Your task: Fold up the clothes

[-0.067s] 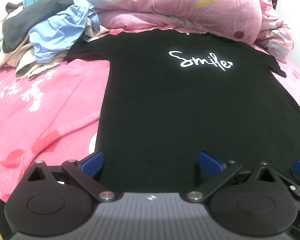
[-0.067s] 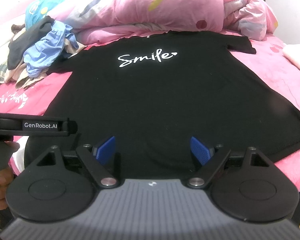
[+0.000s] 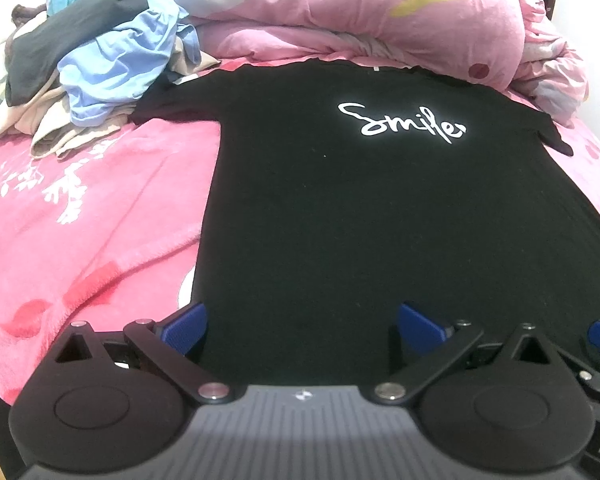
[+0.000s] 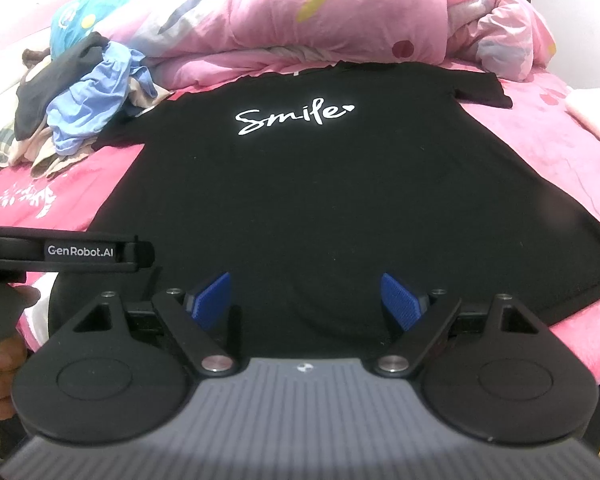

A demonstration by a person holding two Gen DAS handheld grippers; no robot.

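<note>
A black T-shirt (image 3: 380, 216) printed with the word "Smile" in white script lies spread flat, front side up, across a pink bed cover (image 3: 84, 216), filling the centre of both wrist views, with its collar toward the top of the frame and its hem at the bottom edge nearest the cameras. The left gripper (image 3: 302, 326) sits low at the bottom centre of its view over the shirt's lower left portion, its blue-padded fingers (image 3: 186, 326) spread wide apart and holding nothing. The right gripper (image 4: 307, 300) is likewise at the bottom centre of its own view above the hem, jaws wide open and empty, blue pads (image 4: 400, 300) flanking bare black fabric. At the lower left of the right wrist view, the left gripper's handle, marked "GenRobot.AI", juts in, with a person's hand (image 4: 0, 360) wrapped around it. A heap of unfolded clothes (image 3: 100, 64), with a light blue garment and a dark one on top, sits in the upper left of the frame just beside the shirt's sleeve. A rumpled pink duvet (image 3: 380, 20) is bunched along the top, behind the collar.
</note>
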